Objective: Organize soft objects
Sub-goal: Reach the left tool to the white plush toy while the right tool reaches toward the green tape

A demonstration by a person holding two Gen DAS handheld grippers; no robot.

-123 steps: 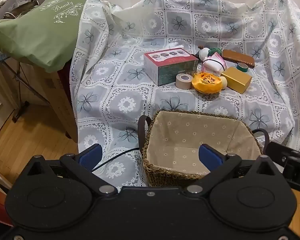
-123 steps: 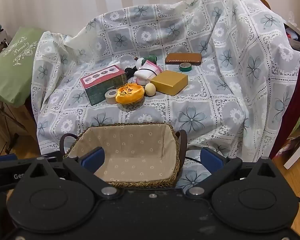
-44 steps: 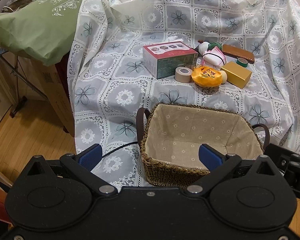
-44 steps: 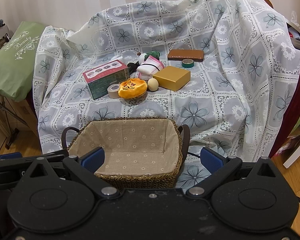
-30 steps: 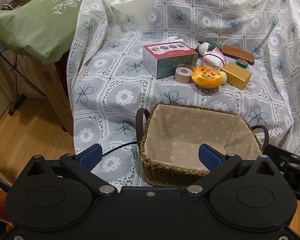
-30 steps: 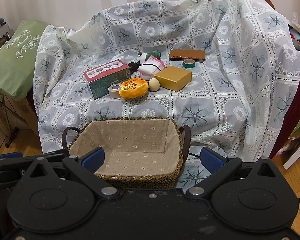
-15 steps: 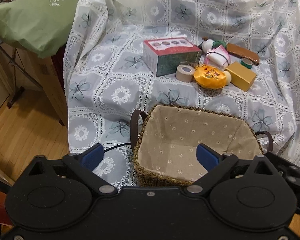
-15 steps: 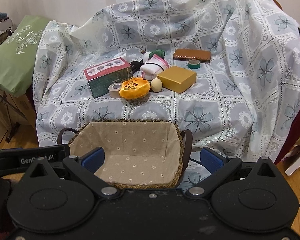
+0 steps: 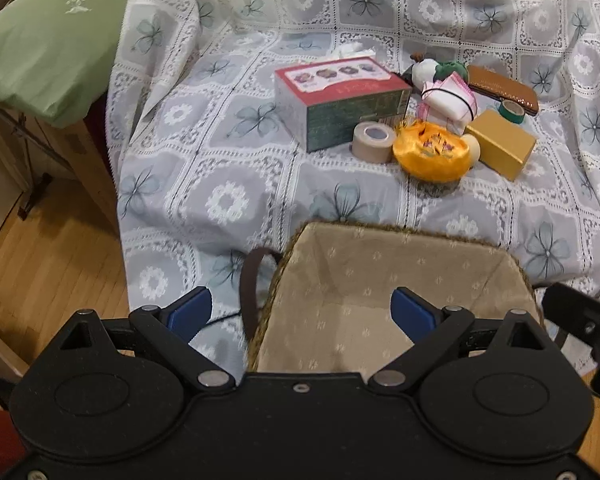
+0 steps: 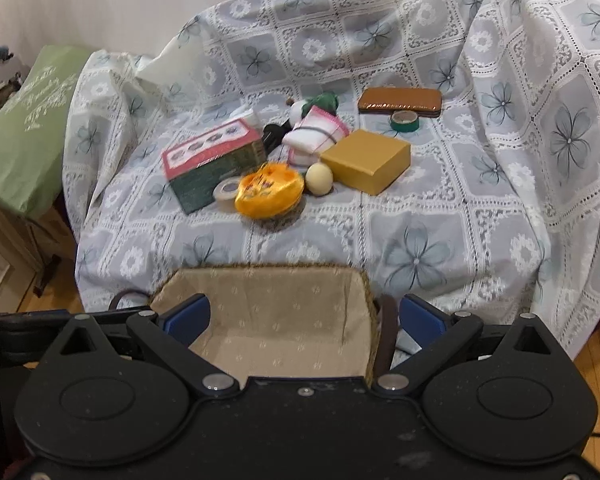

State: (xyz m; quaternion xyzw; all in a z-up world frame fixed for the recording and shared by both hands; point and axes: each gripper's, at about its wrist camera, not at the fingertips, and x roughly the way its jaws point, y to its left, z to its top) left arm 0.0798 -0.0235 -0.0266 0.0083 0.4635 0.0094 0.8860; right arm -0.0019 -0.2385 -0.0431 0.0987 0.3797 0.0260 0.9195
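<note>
Orange pouch [image 9: 432, 152] — satiny, puffed, stitched with a small flower pattern on top — resting on the flowered cloth [image 9: 228, 200] at the front of the pile, straight ahead of both claws and beyond the far rim of the basket [image 9: 400, 236]. Roughly round, so no real long axis to line up with. Just behind it, a folded white and pink cloth bundle [image 9: 448, 98] bound with a dark band, long side running left to right, and farther back a white and green plush toy [image 9: 436, 70], partly hidden. All 3 look soft and squashy.

Seen from the right wrist, pouch [image 10: 270, 188] up and slightly left of centre; from the left wrist, up and to the right. Neither side clearly nearer, though the pile seems a touch more in line with the right claw [image 10: 304, 318].

Hard things mixed in: a red and green cardboard box [image 9: 340, 100] touching a beige tape roll [image 9: 372, 142], a pale egg-shaped ball [image 10: 319, 177] beside the pouch, a gold box [image 9: 500, 142], a green tape roll [image 9: 511, 111], a brown ribbed case [image 9: 504, 88].

Basket woven, lined with dotted beige fabric, nothing inside, dark loop handles at both ends — directly under the claws. Left claw [image 9: 302, 312] spread wide, gripping nothing; right claw likewise apart and bare, its blue pads [image 10: 188, 316] over the basket's near corner.
</note>
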